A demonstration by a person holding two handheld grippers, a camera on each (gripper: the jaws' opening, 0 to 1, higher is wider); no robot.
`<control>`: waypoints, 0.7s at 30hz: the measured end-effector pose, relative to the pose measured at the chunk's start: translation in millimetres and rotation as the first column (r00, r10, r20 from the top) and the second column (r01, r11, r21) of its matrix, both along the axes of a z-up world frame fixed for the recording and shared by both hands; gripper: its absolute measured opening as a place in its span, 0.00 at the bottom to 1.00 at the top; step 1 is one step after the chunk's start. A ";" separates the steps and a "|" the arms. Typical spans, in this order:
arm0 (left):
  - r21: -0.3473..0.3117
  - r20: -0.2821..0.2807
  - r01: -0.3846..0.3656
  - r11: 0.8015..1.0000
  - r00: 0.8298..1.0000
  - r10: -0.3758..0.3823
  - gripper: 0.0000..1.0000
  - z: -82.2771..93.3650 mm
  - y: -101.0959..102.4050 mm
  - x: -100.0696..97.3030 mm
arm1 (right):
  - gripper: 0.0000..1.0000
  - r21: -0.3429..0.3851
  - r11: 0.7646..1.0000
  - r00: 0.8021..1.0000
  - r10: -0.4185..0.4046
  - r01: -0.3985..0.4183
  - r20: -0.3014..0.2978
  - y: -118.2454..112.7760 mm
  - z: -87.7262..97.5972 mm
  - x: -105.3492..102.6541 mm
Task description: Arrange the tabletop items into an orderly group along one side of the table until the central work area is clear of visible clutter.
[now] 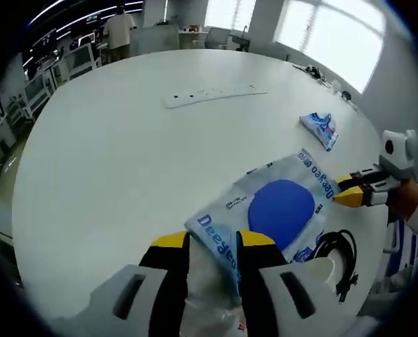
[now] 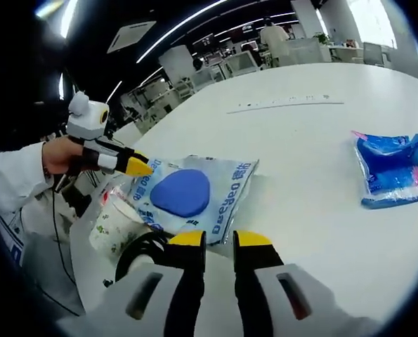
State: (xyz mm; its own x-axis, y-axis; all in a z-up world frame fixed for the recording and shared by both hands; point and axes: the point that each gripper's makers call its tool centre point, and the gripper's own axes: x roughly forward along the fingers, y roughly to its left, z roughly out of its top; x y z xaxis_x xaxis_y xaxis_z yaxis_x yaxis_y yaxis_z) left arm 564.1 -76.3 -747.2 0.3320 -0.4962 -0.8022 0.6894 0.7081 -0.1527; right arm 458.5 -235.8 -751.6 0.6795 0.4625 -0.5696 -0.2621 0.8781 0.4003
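White desk point(image 1: 124, 147) surface is seen across the left gripper view. At the lower centre, the left gripper point(image 1: 212, 242) is clenched on the near edge of a clear plastic bag point(image 1: 279, 203) printed with blue lettering and a blue oval. The right gripper point(image 1: 349, 189) is seen at the right, its yellow-tipped jaws pinched on the bag's far edge. A black cable point(image 1: 338, 256) is seen at the lower right, a small blue packet point(image 1: 319, 128) at the upper right.

In the right gripper view, the right gripper point(image 2: 219, 242) is clamped on the bag point(image 2: 194, 193) at the lower centre. The left gripper point(image 2: 142, 167) is seen at the left, touching the bag's far corner. The blue packet point(image 2: 393, 168) is seen lying well apart at the right.
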 end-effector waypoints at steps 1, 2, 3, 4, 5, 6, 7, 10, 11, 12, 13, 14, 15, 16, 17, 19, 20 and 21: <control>0.003 -0.004 0.000 1.000 1.000 0.000 0.21 -1.2 0.6 -0.2 | 0.07 0.002 1.000 1.000 0.000 0.000 0.000 0.4 -0.2 0.2; 0.011 -0.009 0.001 1.000 1.000 -0.001 0.20 -2.9 1.6 -1.0 | 0.06 -0.001 1.000 1.000 -0.001 0.001 0.000 0.2 -0.8 0.6; 0.015 -0.008 0.007 1.000 1.000 -0.007 0.18 -3.3 1.7 -1.4 | 0.05 -0.003 1.000 1.000 0.000 0.000 0.001 0.3 -0.9 0.7; 0.019 -0.004 0.014 1.000 1.000 -0.014 0.18 -3.8 1.2 -1.4 | 0.05 -0.001 1.000 1.000 -0.001 0.001 -0.001 0.5 -0.8 0.7; 0.020 -0.001 0.016 1.000 1.000 -0.016 0.17 -3.9 1.1 -1.0 | 0.04 0.002 1.000 1.000 -0.001 0.001 -0.001 0.7 -0.9 1.0; 0.022 0.000 0.019 1.000 1.000 -0.019 0.15 -4.0 1.0 -0.9 | 0.03 0.002 1.000 1.000 -0.001 0.001 -0.001 0.6 -1.3 1.2; 0.032 -0.002 0.027 0.999 1.000 -0.027 0.12 -5.8 1.7 -1.6 | 0.03 0.000 1.000 1.000 -0.001 0.001 -0.002 0.2 -1.9 1.1; 0.035 -0.009 0.032 0.999 0.999 -0.032 0.10 -7.3 1.4 -2.1 | 0.02 0.010 1.000 1.000 -0.004 0.004 -0.005 0.4 -1.5 1.3; 0.038 -0.009 0.035 0.999 0.999 -0.035 0.09 -7.7 0.6 -2.0 | 0.01 0.002 1.000 1.000 -0.002 0.002 -0.004 0.1 -1.7 1.2; 0.038 -0.007 0.036 0.999 0.999 -0.036 0.08 -7.7 -0.2 -1.9 | 0.01 0.003 1.000 1.000 -0.001 0.001 -0.003 0.3 -1.3 1.3; 0.034 -0.005 0.045 0.998 0.999 -0.045 0.07 -7.5 -1.7 -2.2 | 0.01 0.005 1.000 1.000 -0.003 0.003 -0.002 0.6 -0.5 1.7; 0.034 -0.007 0.046 0.998 0.999 -0.046 0.05 -7.6 -2.1 -2.6 | 0.01 0.005 1.000 1.000 -0.002 0.002 -0.002 0.8 -0.2 1.7; 0.038 -0.008 0.049 0.998 0.999 -0.048 0.05 -8.3 -2.2 -3.0 | 0.01 0.003 1.000 1.000 -0.001 0.001 -0.001 0.5 -0.2 2.0; 0.038 -0.006 0.056 0.998 0.998 -0.056 0.04 -8.3 -2.5 -3.1 | 0.01 0.005 1.000 1.000 -0.001 0.001 -0.001 0.5 0.0 2.1; 0.034 -0.009 0.053 0.998 0.999 -0.053 0.03 -8.1 -3.1 -3.0 | 0.00 0.005 1.000 1.000 -0.001 0.001 -0.001 0.2 0.3 2.0; 0.016 -0.015 0.039 0.999 0.999 -0.039 0.01 -6.6 -5.1 -2.5 | 0.00 0.006 1.000 1.000 -0.001 0.001 0.003 -0.3 1.1 2.3; 0.013 -0.014 0.037 0.999 0.999 -0.037 0.00 -6.2 -5.6 -2.2 | 0.00 0.006 1.000 1.000 -0.003 0.003 0.004 -0.8 1.5 2.5; 0.010 -0.015 0.036 0.999 0.999 -0.036 0.00 -6.1 -6.2 -2.2 | 0.00 0.005 1.000 1.000 -0.006 0.006 0.006 -1.5 2.4 2.8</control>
State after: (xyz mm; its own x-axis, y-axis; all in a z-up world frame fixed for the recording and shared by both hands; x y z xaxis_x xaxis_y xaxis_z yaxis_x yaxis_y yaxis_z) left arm 561.9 -82.5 -753.2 0.3023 -0.4995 -0.8119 0.7121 0.6846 -0.1560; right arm 461.3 -237.3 -749.3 0.6858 0.4610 -0.5631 -0.2589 0.8777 0.4032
